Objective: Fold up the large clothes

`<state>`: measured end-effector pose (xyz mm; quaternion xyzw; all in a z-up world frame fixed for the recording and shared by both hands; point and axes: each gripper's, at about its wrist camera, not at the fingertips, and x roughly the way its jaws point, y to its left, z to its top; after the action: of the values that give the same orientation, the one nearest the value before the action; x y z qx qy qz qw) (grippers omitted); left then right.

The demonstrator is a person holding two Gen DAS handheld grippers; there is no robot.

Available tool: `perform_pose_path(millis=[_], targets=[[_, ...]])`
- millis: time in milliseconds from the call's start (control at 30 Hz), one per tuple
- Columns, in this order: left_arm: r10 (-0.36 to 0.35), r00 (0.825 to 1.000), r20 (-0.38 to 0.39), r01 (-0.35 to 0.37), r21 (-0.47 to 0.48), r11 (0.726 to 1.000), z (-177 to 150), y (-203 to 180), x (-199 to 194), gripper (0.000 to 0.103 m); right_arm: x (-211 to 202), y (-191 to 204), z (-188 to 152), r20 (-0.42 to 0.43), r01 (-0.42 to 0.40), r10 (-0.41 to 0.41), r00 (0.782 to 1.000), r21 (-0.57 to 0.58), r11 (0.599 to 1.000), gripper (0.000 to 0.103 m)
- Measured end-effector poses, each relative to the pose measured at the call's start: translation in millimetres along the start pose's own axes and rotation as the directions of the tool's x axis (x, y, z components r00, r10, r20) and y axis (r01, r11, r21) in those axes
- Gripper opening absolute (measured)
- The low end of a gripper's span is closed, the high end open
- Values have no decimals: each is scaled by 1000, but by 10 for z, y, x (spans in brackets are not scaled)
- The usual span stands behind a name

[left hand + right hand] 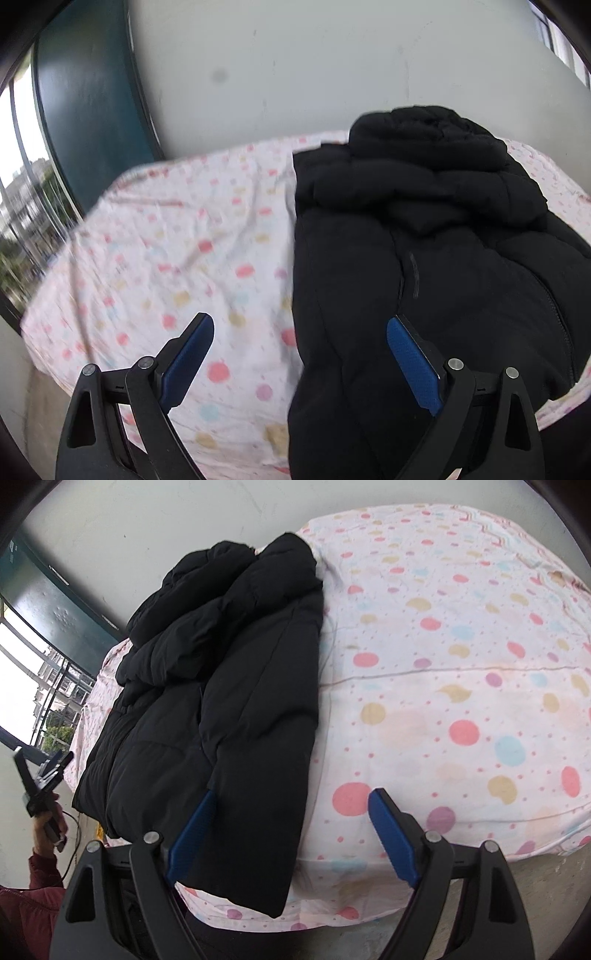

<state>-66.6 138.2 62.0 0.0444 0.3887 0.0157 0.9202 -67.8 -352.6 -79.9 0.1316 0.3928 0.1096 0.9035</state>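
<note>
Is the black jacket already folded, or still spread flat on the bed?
Partly folded. The black jacket lies as a narrow lengthwise strip on the dotted sheet, its sides turned in over the front and its hood bunched at the far end.

The black jacket (221,686) is matt, quilted, puffy cloth with a zip. Under it lies a thin, creased cotton-like sheet (461,657) printed with pastel dots. The pads (413,363) look like blue textured rubber on matt black plastic arms with bright metal pins.
</note>
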Motion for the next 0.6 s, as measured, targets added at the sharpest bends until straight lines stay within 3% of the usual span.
perform_pose_path(millis=[133,267,400,533,600], targets=[[-134,986,-95,120,-140,983,-134,258,221,94,38,5,0,-16,-38,39,999,3,999,85],[-315,937,-148,274,-246,930,-236,384,382,94,101,57,-3,-50,-84,84,995,-11,996,85],[-490,851,-189,421,-311,852,-338,329,544,94,169,161,0,-92,-119,115,989,-47,992,87],[-581,795,-174,512,-322,796,-379,200,511,93,215,227,9,-117,-152,145,982,-47,987,87],[-635,753,-174,564,-327,758,-398,134,471,93,233,230,20,-121,-161,155,980,-39,986,87]])
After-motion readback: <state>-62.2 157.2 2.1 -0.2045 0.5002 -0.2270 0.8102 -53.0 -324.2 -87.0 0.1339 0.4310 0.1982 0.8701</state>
